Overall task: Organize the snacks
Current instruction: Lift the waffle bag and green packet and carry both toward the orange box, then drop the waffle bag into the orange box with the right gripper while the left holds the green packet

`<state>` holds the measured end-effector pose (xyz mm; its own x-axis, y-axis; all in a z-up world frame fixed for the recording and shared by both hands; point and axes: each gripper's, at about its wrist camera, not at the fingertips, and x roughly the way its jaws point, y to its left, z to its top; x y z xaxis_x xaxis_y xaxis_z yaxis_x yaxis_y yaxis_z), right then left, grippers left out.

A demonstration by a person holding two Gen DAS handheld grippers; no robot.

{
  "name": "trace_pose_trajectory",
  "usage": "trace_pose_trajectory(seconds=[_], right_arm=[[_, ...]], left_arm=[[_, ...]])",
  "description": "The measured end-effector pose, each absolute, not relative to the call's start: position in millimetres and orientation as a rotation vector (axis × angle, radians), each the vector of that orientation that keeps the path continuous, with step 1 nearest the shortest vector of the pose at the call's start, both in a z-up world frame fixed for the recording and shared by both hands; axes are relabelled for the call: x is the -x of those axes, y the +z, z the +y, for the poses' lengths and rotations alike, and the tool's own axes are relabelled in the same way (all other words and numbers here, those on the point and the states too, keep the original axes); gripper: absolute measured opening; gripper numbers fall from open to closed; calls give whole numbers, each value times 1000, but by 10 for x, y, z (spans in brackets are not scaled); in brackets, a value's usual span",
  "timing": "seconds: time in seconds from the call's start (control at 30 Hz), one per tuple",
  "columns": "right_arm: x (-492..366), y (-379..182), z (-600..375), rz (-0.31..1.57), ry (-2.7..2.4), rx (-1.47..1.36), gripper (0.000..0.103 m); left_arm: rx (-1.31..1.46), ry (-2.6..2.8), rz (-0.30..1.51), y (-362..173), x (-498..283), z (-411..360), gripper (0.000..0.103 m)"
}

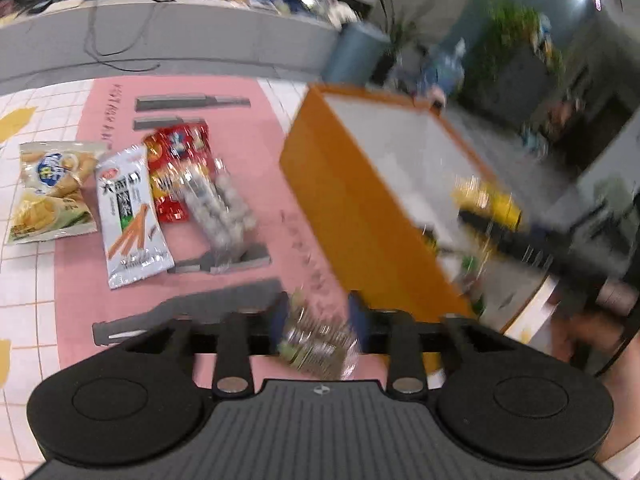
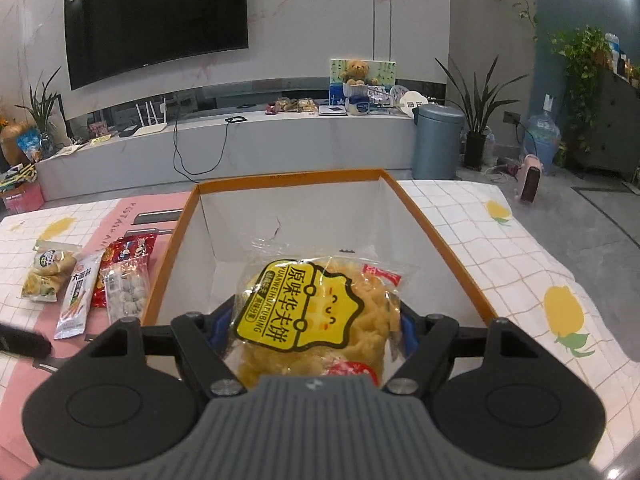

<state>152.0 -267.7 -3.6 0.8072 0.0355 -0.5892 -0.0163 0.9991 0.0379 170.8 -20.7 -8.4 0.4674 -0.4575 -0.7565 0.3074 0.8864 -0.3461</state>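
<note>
Left wrist view, heavily blurred. At far left on the counter (image 1: 24, 320), four snacks lay in a row: a pale green chip bag (image 1: 50, 192), a white stick-snack packet (image 1: 130, 216), a red packet (image 1: 176, 172) partly under a clear pack of round sweets (image 1: 222, 208). All rested on or beside a pink mat (image 1: 256, 184). Near centre, the left gripper (image 1: 318, 320) was clamped on a small green-and-silver packet (image 1: 316, 344), which sat between the blue fingertips (image 1: 357, 316) and extended back toward the camera. To the right stood an orange box (image 1: 360, 208) with a white interior, its near corner just beyond the gripper. The right gripper (image 1: 492, 220) reached over the box at far right, its yellow load blurred.

Right wrist view. The same four snacks lay at left: chip bag (image 2: 47, 276), stick-snack packet (image 2: 78, 296), red packet (image 2: 120, 268), clear pack (image 2: 126, 292). At centre, the right gripper (image 2: 314, 328) was closed on a clear bag of yellow pastry (image 2: 316, 316), labelled in yellow, held above the near part of the orange box (image 2: 168, 256); the bag filled the space between the fingers and projected forward over the white box floor. A checked cloth with lemon prints (image 2: 532, 280) covered the counter to the right.
</note>
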Motion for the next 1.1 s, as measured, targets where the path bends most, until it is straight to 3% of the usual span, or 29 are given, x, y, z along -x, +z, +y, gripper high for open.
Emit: trace_pose_trajectory(seconds=[0.03, 0.2, 0.4, 0.73, 0.77, 0.83, 1.1], right_arm=[[-1518, -36, -2671, 631, 31, -35, 73], [-1514, -61, -2621, 639, 44, -1, 73], [-1533, -54, -2658, 650, 50, -25, 73], [-1545, -63, -2676, 659, 53, -37, 74], [-1546, -63, -2668, 659, 54, -32, 74], [-1547, -66, -2659, 659, 55, -24, 74], [-1557, -85, -2666, 662, 43, -21, 74]], left_arm=[[150, -492, 988, -147, -1701, -251, 73], [-108, -629, 970, -365, -1554, -562, 87], [-333, -526, 927, -607, -1486, -815, 88], [-159, -490, 1003, -818, -1764, -796, 97], [-146, -488, 990, -822, -1759, -791, 97], [-107, -479, 960, -816, -1727, -765, 74], [-58, -423, 968, -687, -1711, -641, 63]])
